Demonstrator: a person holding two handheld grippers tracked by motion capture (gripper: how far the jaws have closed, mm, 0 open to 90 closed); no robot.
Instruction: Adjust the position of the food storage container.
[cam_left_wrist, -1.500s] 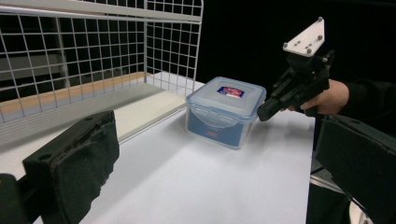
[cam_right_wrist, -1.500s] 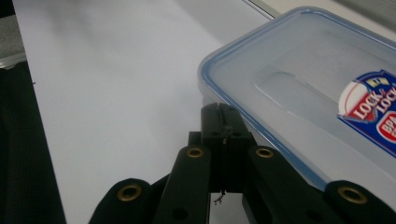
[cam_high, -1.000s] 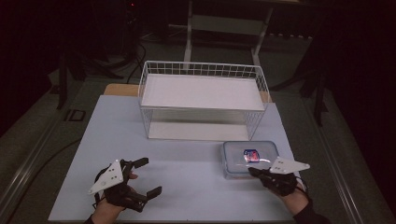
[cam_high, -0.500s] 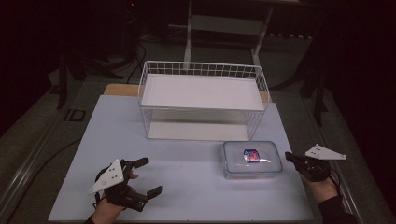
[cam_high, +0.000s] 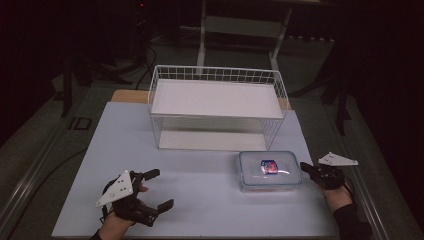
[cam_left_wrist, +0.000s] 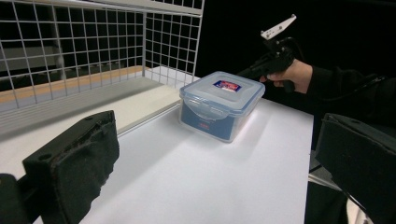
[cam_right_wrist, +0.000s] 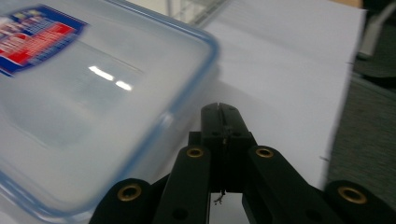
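Observation:
A clear plastic box with a blue-rimmed lid and a red and blue label (cam_high: 270, 170) (cam_left_wrist: 220, 104) (cam_right_wrist: 88, 98) lies on the white table, right of centre. My right gripper (cam_high: 305, 168) (cam_right_wrist: 223, 112) is shut, empty, its tips just off the box's right edge; it also shows far off beyond the box (cam_left_wrist: 252, 71). My left gripper (cam_high: 159, 189) rests at the front left, open wide with nothing between its pads (cam_left_wrist: 74, 161), pointing across the table toward the box.
A white wire basket (cam_high: 215, 107) (cam_left_wrist: 93, 51) with a solid shelf stands at the back centre, just behind the box. The white table top (cam_high: 200, 200) ends at its right edge close to my right hand. Dark floor and stands surround the table.
My right gripper swung from over the box's front right corner out to the right, then drew back in to the box's right edge. The left gripper and the box stayed put.

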